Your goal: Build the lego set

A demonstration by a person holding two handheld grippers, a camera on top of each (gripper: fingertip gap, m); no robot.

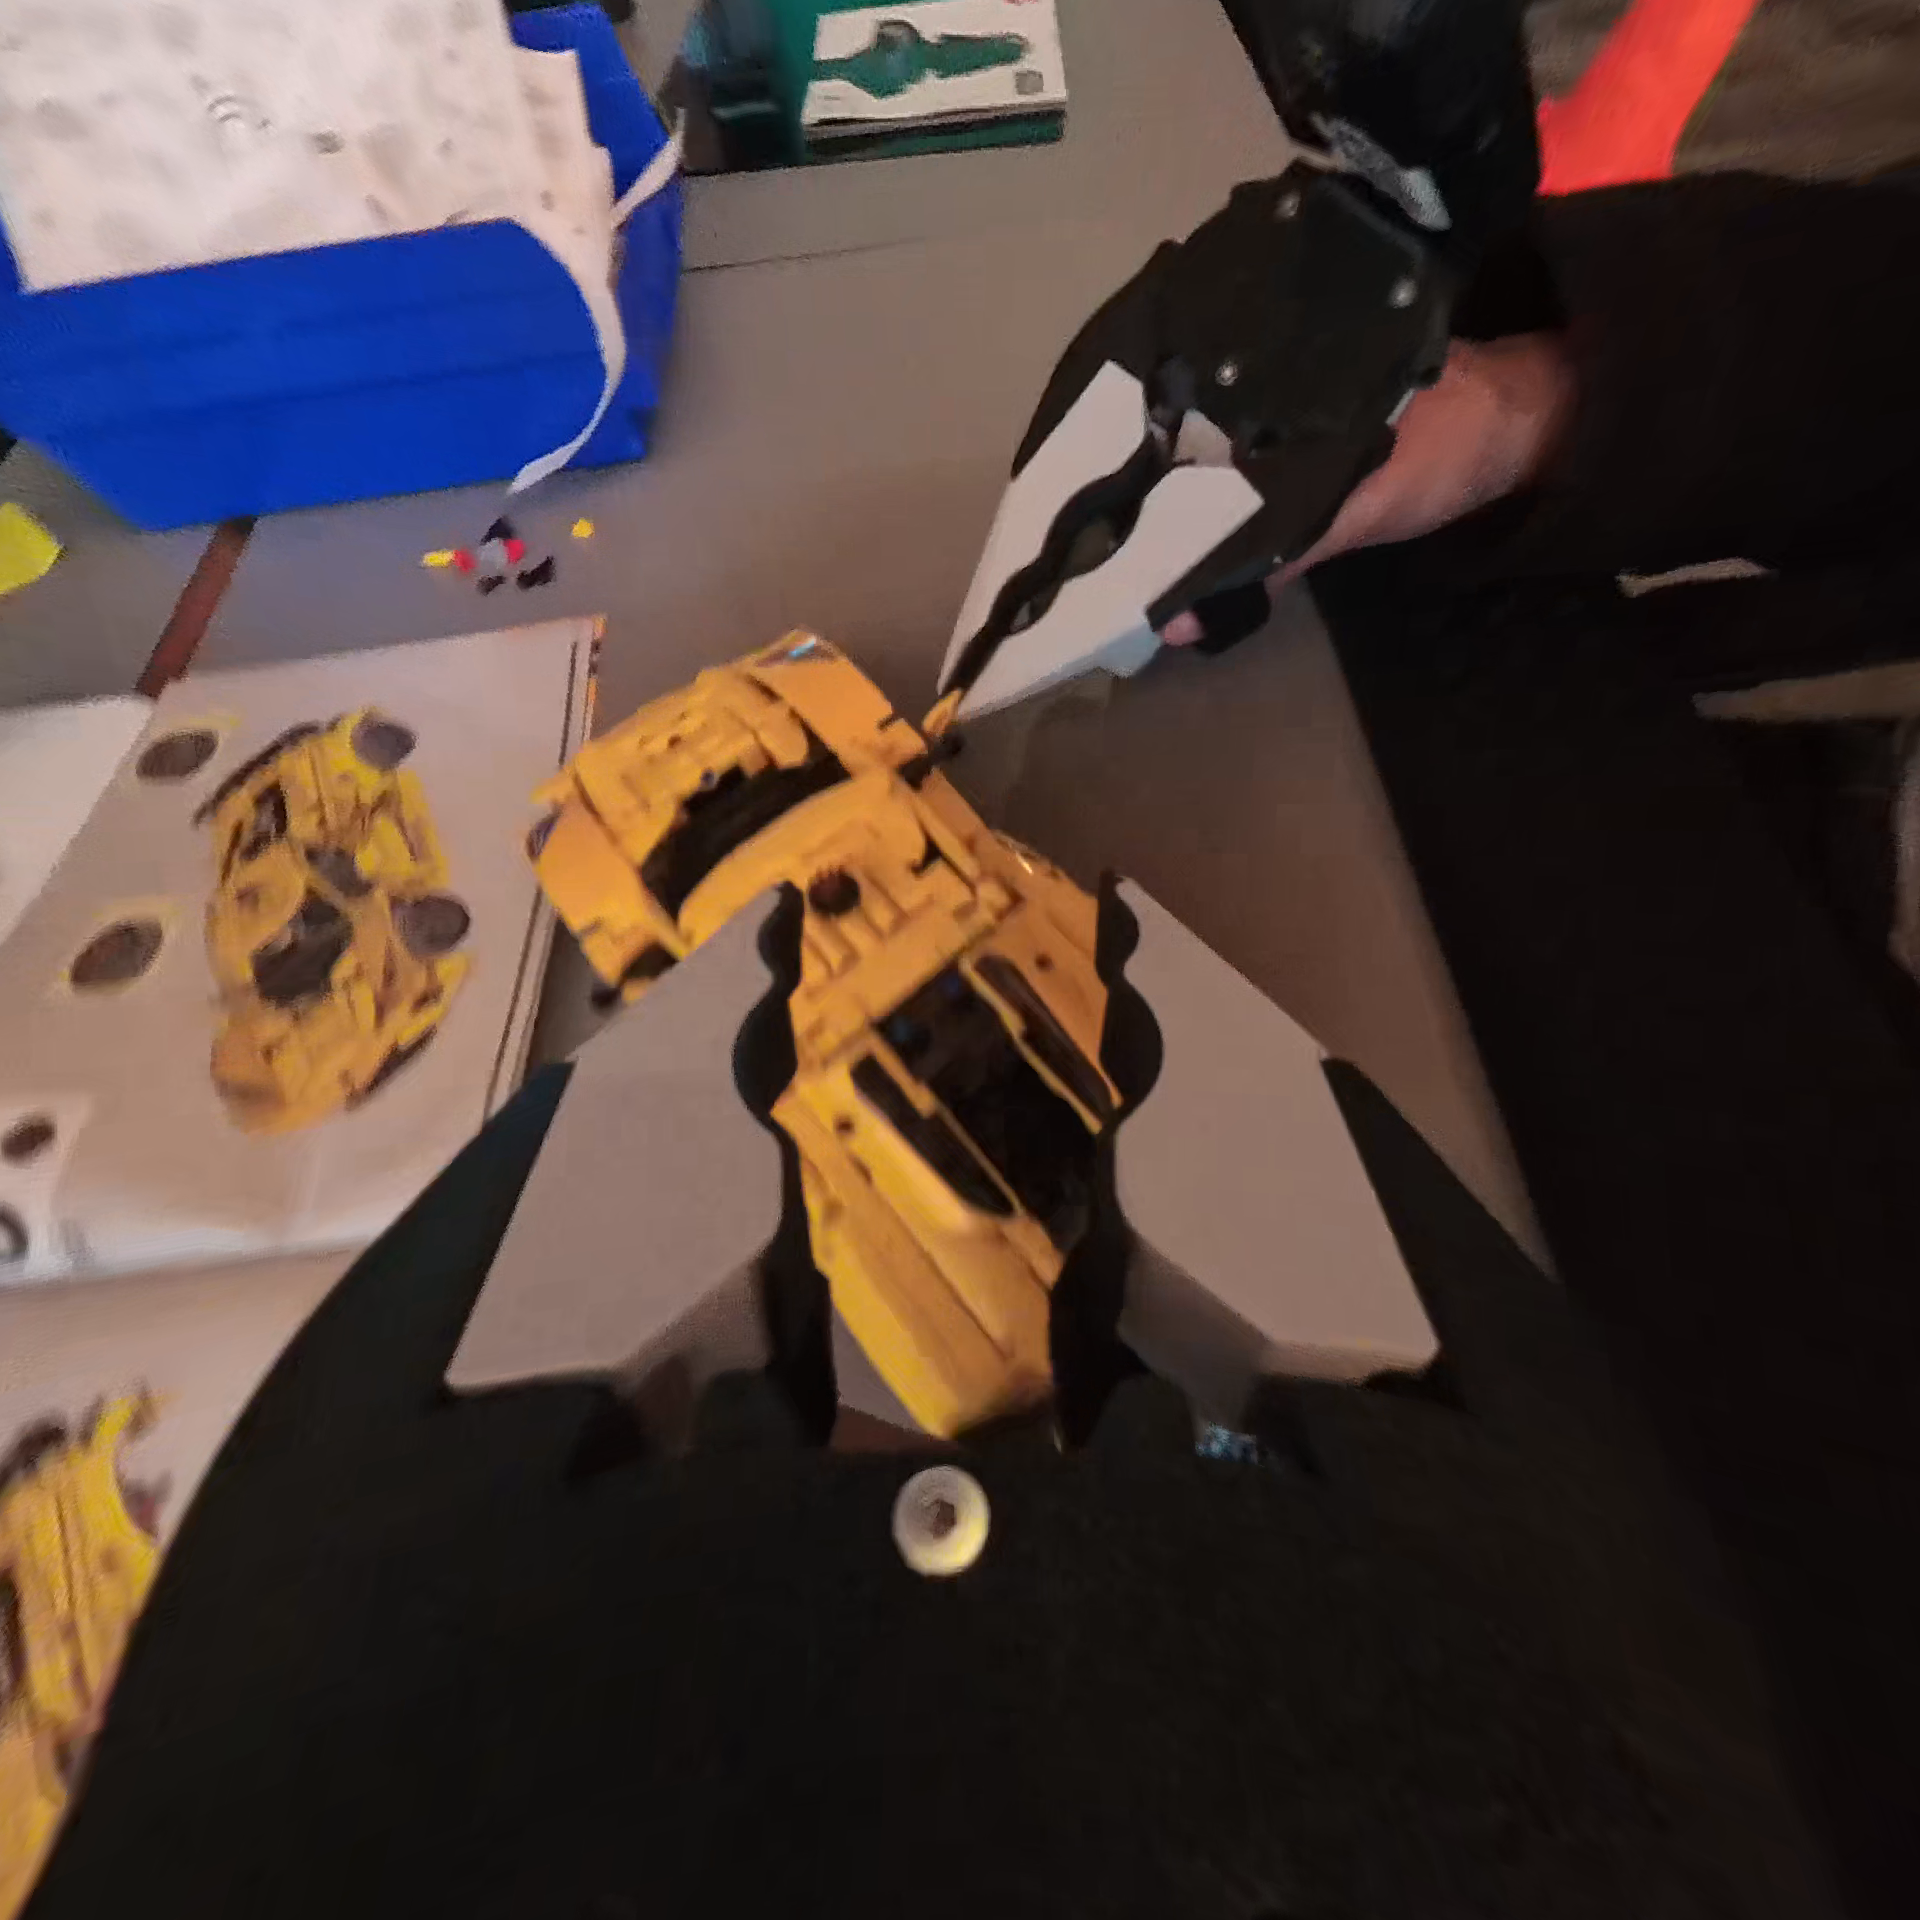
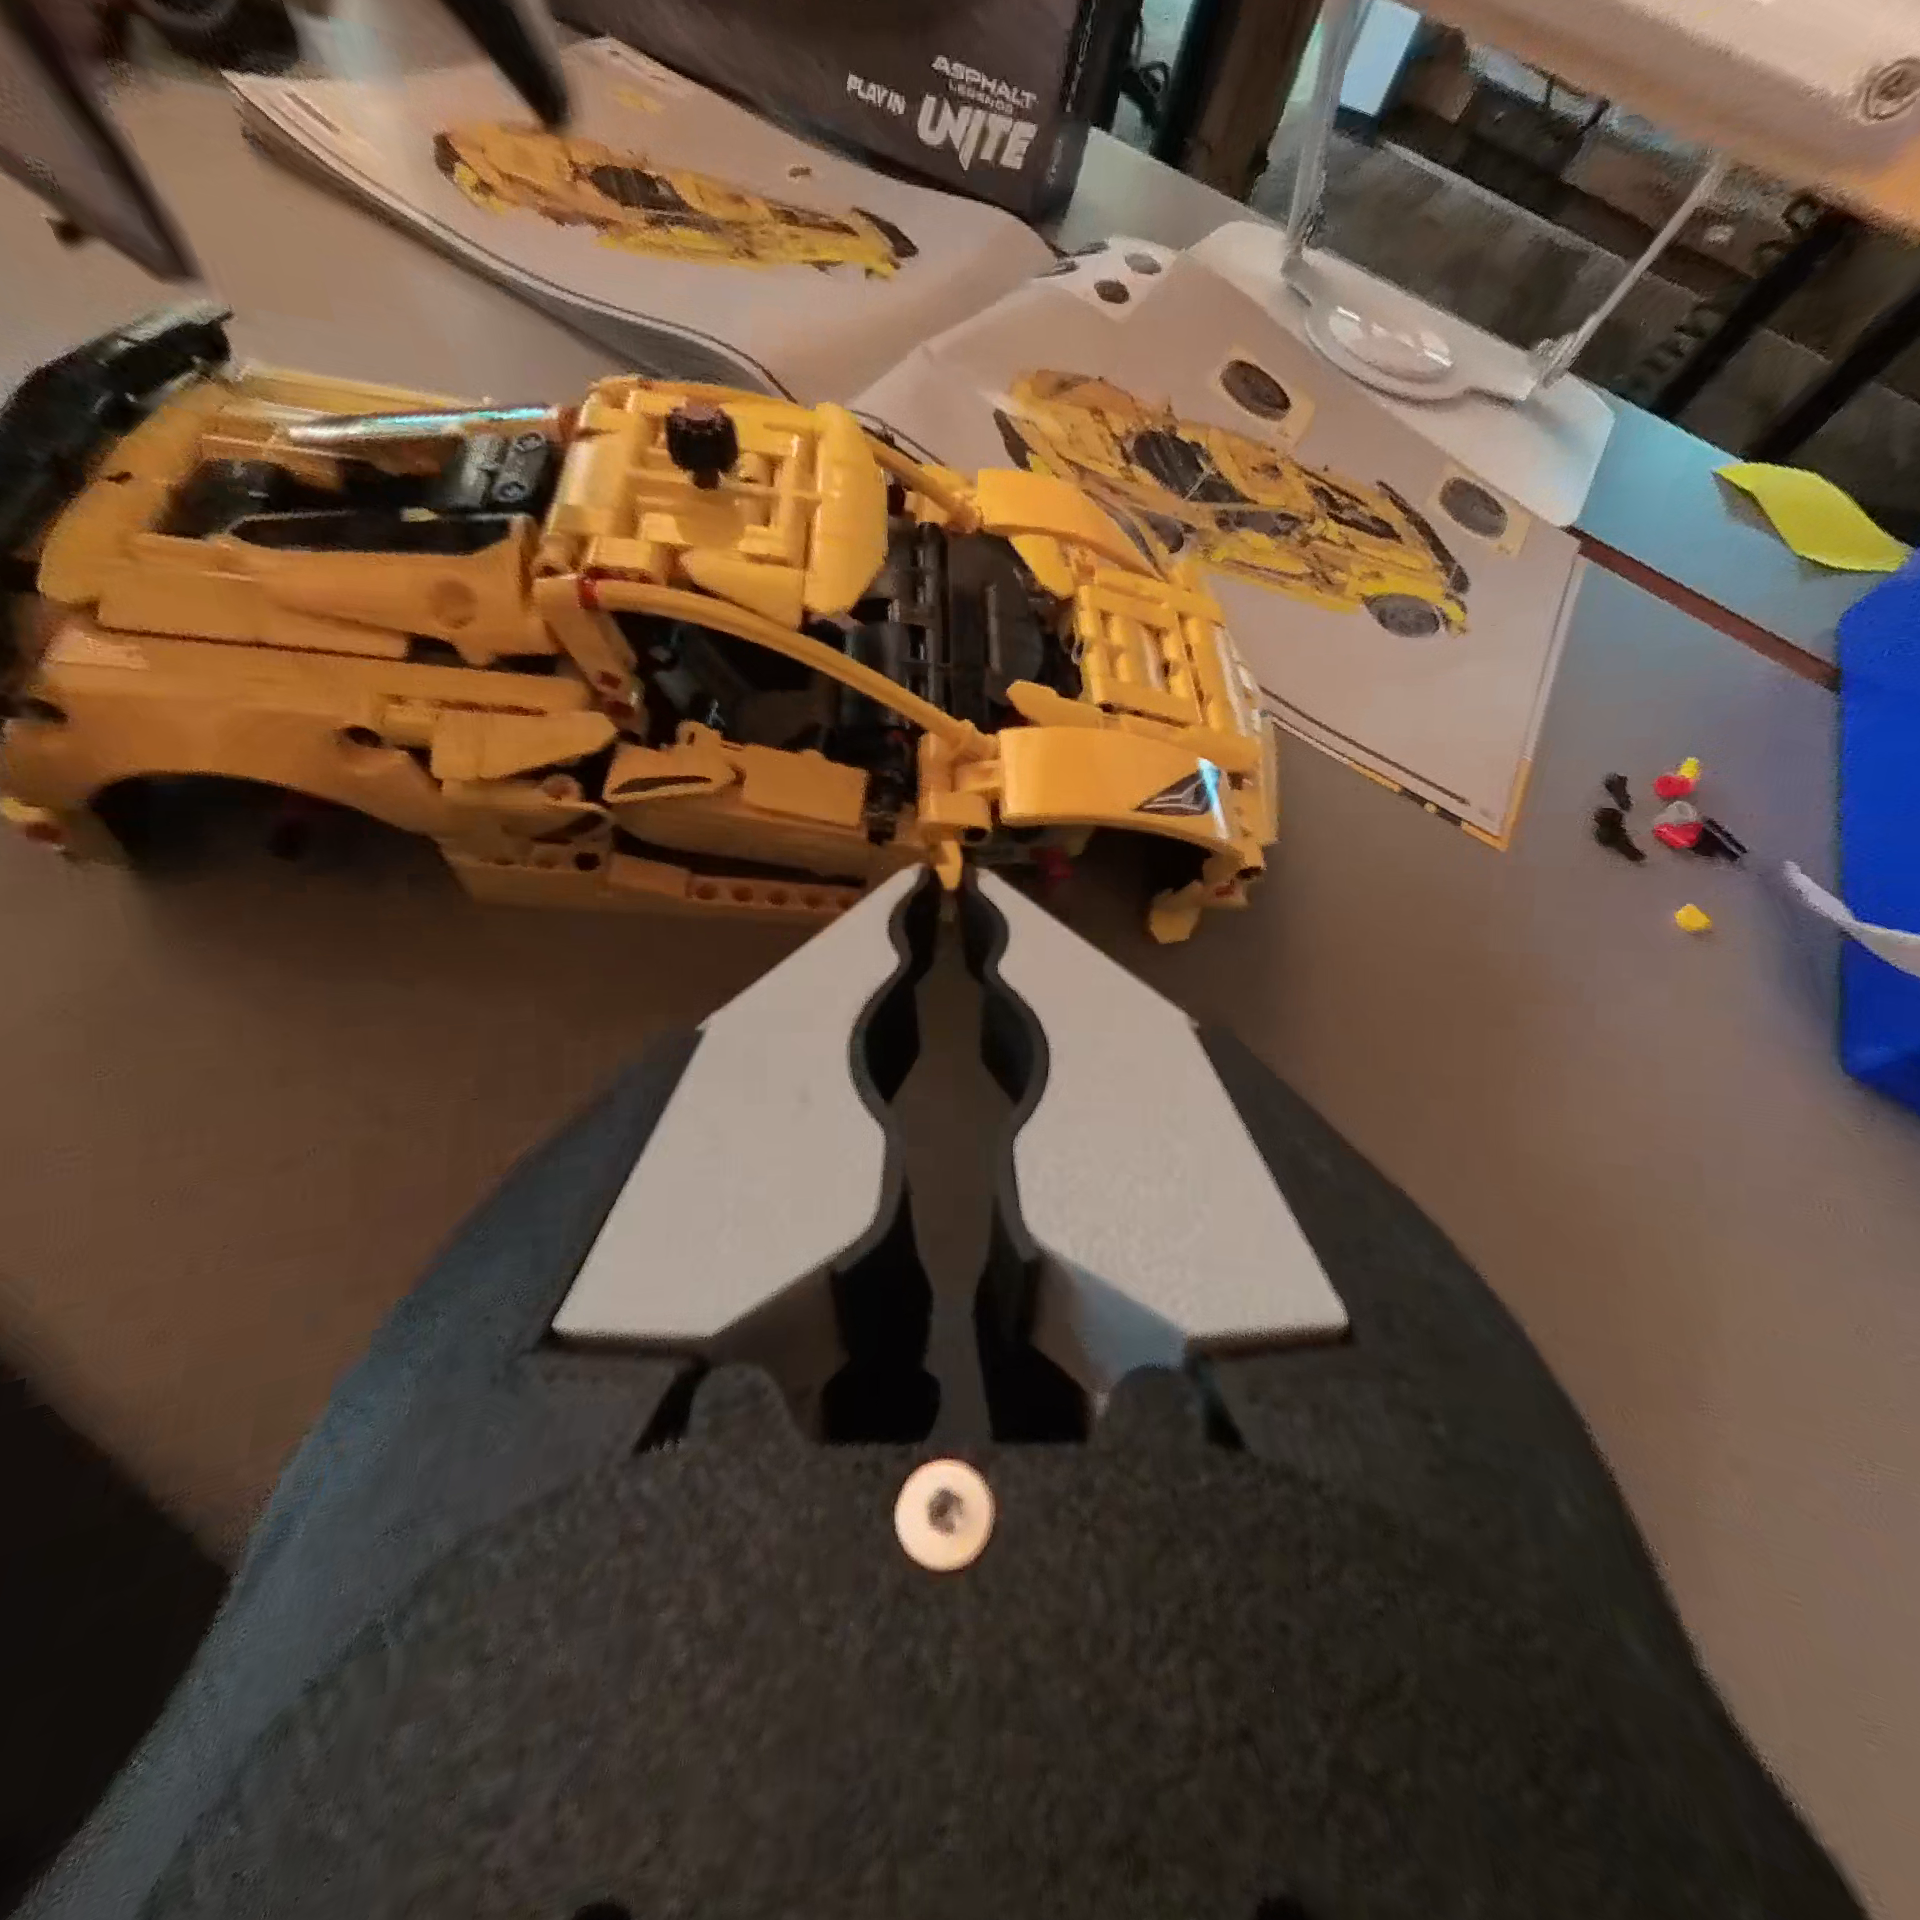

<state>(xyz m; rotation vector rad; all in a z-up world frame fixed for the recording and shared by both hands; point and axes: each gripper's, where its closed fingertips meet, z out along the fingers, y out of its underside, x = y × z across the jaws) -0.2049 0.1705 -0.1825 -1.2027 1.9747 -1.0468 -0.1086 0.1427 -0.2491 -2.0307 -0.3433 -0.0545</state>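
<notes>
Two grippers work one yellow lego car (image 2: 623,644) at table centre. Left gripper (image 1: 940,1049), part-open, clamps the car's rear end. Right gripper (image 2: 951,883), nearly closed, pinches a small yellow piece (image 2: 948,860) at the sill, 12 o'clock from its tips. Risk: hard push pops panels or skids car. Dark box (image 2: 935,94) at 12 o'clock has white lettering; manual (image 2: 1403,644) w/ pics at 2 o'clock.

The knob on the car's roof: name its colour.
Black, on the yellow car's roof; the knob shows best in the right wrist view.
</notes>
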